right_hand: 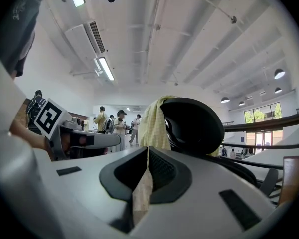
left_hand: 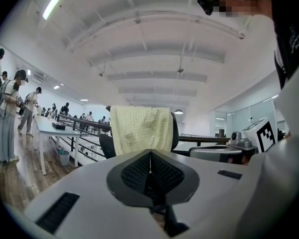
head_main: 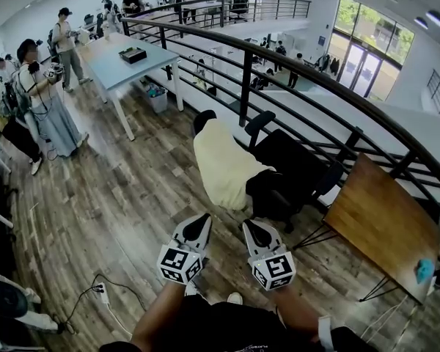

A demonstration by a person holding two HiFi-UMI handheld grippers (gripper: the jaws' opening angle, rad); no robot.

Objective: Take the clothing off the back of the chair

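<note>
**Nothing lifted yet: garment still on the chair**

My left gripper [head_main: 202,220] and right gripper [head_main: 251,226] both have their jaws pressed together, with nothing between them. They sit side by side, short of the target. Ahead, the pale yellow cloth garment [head_main: 224,163] hangs draped over the back of the black office chair [head_main: 297,171]. As I judge it, the approach, grasp and lift-off all remain.

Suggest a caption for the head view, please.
Left gripper and right gripper, both shut, face yellow garment on black chair.

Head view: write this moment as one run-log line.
clothing: draped over chair | left gripper: shut, empty | right gripper: shut, empty
</note>
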